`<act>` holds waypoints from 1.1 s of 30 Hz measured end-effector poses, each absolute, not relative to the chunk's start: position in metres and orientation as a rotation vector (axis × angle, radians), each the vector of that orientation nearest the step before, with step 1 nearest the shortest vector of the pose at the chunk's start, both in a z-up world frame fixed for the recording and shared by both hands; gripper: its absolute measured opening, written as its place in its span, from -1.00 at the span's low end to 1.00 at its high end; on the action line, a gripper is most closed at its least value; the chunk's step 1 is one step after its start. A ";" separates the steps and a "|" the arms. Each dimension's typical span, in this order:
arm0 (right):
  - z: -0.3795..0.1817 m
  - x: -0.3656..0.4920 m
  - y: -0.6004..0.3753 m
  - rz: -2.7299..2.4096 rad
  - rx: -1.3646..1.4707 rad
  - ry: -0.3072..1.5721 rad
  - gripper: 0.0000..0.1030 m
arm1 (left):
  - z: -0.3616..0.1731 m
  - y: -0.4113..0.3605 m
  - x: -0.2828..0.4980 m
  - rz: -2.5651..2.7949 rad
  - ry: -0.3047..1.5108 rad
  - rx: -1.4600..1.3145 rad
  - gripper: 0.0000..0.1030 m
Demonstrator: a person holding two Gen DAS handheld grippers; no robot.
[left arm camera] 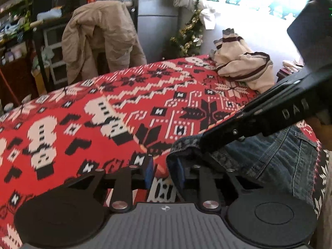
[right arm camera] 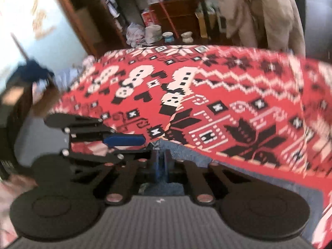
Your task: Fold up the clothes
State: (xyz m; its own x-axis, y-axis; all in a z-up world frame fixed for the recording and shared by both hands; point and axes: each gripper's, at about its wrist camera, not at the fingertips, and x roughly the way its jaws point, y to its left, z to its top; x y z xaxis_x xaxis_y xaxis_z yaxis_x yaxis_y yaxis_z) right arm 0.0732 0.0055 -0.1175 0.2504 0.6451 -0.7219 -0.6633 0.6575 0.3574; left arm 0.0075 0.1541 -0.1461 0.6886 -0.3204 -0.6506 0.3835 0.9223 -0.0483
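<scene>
A: Big stuff first. The worktop (left arm camera: 87, 108) is covered by a red knit-pattern cloth with snowmen and snowflakes. Cluttered room behind: a beige coat (left arm camera: 99, 37) draped over a chair, shelves, a small tinsel tree (left arm camera: 191, 33), bright window glare.

B: Task item?

A: The denim garment (left arm camera: 269, 157) lies at the near right edge of the worktop, bunched, looks like jeans. A cream striped sweater (left arm camera: 242, 64) sits crumpled at the far side, well apart from the denim.

B: Grippers?

A: The right gripper (right arm camera: 161, 161) has its fingers pressed almost together on a denim edge; the pads pinch fabric between them. In the left view its arm crosses over the denim, tip on the fold. The left gripper (left arm camera: 164, 174) has fingers partly apart; the right pad (left arm camera: 180, 176) touches or slips under the denim edge, the left pad is over bare cloth. No grip that I can confirm.

B: Step?

A: My read: mid-fold on the denim, one edge held by the right, left lining up beside it. How many folds are in it I cannot tell; it is bunched.

B: Next move needs?

A: Probably the left closing on the same edge, then both carrying it level so the layers stay aligned. Denim is stiff, so a one-sided pull would skew it. The right view is blurred.
</scene>
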 end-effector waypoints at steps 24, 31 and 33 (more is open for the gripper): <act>-0.136 0.092 -0.011 0.874 0.231 1.070 -0.93 | -0.147 0.165 0.002 -0.363 0.729 -0.147 -0.76; -0.134 0.088 -0.007 0.883 0.203 1.061 -0.92 | -0.153 0.169 0.022 -0.297 0.767 -0.221 -0.65; -0.135 0.085 -0.004 0.885 0.175 1.051 -0.91 | -0.155 0.187 0.022 -0.256 0.770 -0.361 -0.67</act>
